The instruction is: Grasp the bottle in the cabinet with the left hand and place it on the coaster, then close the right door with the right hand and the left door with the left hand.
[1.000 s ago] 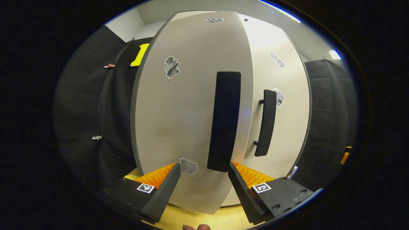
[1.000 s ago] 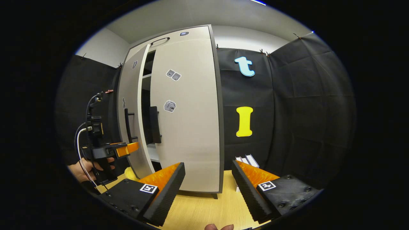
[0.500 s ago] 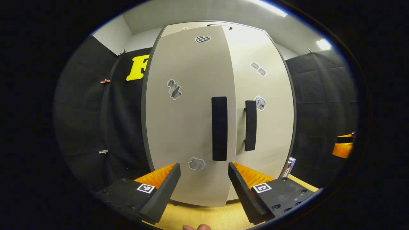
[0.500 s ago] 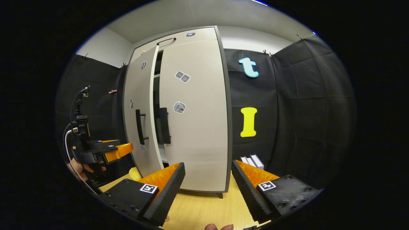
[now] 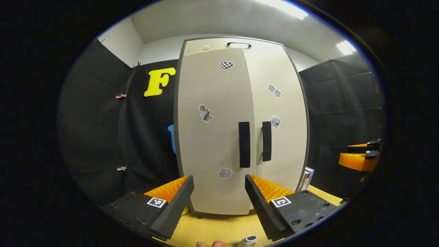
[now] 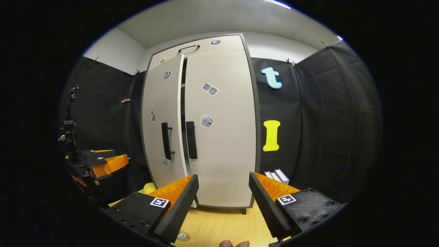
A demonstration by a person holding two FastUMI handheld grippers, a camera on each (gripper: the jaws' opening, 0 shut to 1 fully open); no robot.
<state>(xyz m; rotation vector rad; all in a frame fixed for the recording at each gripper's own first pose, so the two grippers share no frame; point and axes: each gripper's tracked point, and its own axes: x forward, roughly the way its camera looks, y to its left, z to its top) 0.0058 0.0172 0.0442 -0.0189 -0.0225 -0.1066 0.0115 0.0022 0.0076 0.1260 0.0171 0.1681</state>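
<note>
Pale wood tabletop (image 6: pixel 223 223) carries the cabinet (image 6: pixel 219 44), which is the ref for all below. Right door (image 6: pixel 223 137) sits flush; left door (image 6: pixel 163 103) looks nearly shut but a dark slit shows at the centre seam, so last step seems underway, not done. Bottle (image 5: pixel 248 240) is out, in front of cabinet at the near table edge; coaster can't be made out. Left gripper (image 5: pixel 219 199) & right gripper (image 6: pixel 223 199) both wide open, holding nothing, well clear of cabinet front. Next, probably: left gripper nudges left door home by its handle (image 5: pixel 244 144).
</note>
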